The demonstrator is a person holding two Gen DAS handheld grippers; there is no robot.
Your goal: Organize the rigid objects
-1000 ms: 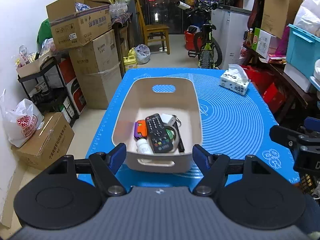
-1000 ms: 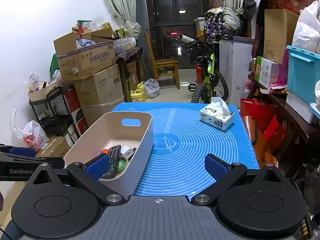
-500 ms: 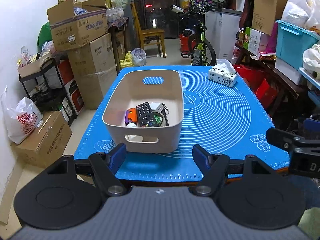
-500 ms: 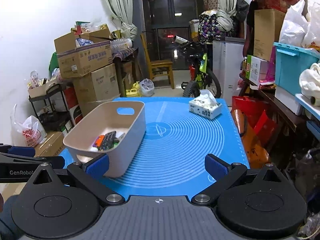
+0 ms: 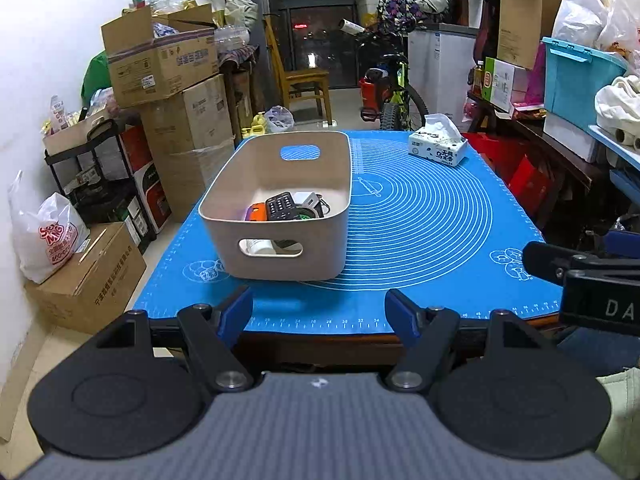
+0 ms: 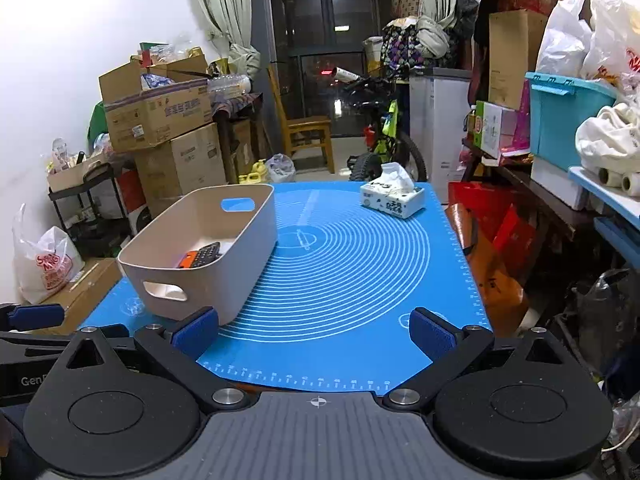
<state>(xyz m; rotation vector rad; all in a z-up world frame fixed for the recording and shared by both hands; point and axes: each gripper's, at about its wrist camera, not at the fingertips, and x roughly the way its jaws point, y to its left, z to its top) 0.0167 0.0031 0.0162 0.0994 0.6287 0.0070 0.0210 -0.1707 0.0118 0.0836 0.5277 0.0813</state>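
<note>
my left tongs (image 5: 319, 312) are wide apart w/ nothing between them, right tongs (image 6: 315, 330) the same. both have pulled back from the bin (image 5: 276, 208) in the last sec; a moment ago the left pair sat right at its near wall, now they're off the near edge of the blue mat (image 5: 420, 216). i read that as sorting done, just backing off. bin sits on the mat's left side, holding the remote (image 5: 281, 208), an orange thing (image 5: 256, 213) and a white bottle (image 5: 260, 246) seen thru the handle slot. tissue box (image 5: 438, 148) is well apart at the far right of the bin. rest of the contents hidden by the bin wall, can't id them.
</note>
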